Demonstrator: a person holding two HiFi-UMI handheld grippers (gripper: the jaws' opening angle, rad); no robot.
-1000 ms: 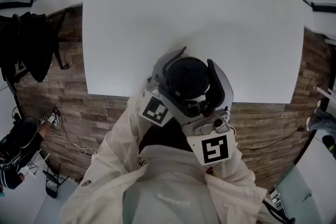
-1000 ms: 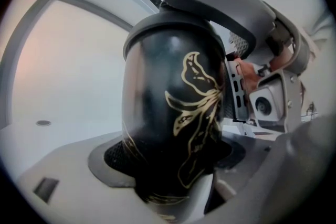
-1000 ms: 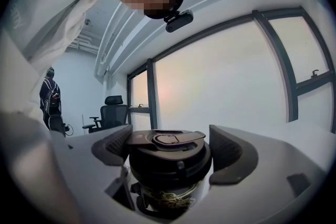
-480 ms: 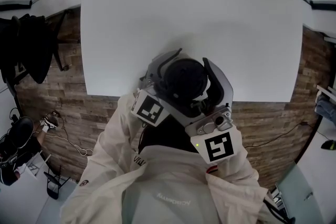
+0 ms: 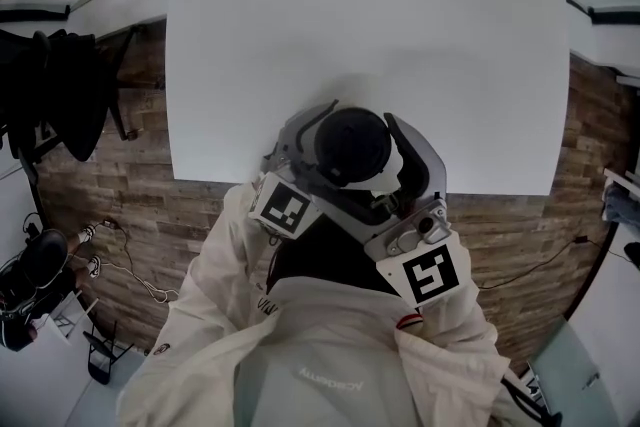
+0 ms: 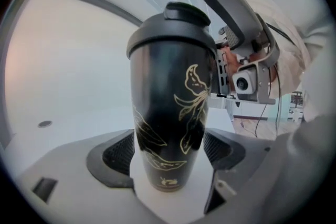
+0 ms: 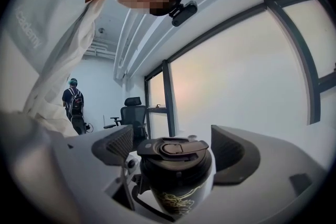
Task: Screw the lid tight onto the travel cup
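One travel cup (image 6: 168,113) stands upright, long axis vertical, lid (image 7: 176,149) pointing up. The left gripper (image 6: 168,153), jaws wide, clamps its body; the right gripper (image 7: 172,159) clamps the lid.

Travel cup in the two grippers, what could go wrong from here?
1. The left gripper clamps the travel cup low on its glossy wall; twisting the lid might spin it.
2. Whether the right gripper bites the lid is unclear; it may slip.
3. The cup is by the table edge; dropped, it could fall.
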